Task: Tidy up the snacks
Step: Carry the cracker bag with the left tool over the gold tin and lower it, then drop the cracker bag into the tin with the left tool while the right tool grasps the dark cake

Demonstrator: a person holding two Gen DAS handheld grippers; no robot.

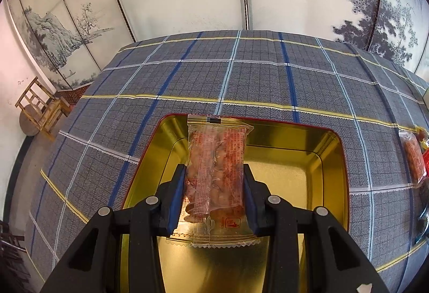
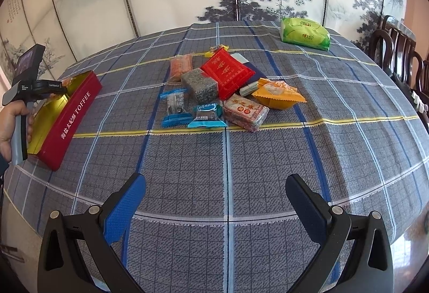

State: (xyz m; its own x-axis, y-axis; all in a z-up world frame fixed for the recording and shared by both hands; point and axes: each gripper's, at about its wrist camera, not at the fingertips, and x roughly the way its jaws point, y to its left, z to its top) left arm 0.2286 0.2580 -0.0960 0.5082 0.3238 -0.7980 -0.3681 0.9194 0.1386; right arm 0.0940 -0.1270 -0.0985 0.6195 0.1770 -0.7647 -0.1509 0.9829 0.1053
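Both grippers, left gripper point(image 1: 214, 185) and right gripper point(image 2: 215, 201), have black frames, silver rivets, blue finger pads point(image 2: 126, 210); bare-skinned left hand point(image 2: 12, 129).

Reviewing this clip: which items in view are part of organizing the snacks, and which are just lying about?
Part of the job:
- peanut packet, gripped in the left claw
- red toffee tin, open, gold inside
- pile of wrapped snacks on the tablecloth
- right claw, open, holding nothing

Lying about:
- green tissue pack
- bamboo chair
- dark wooden chairs
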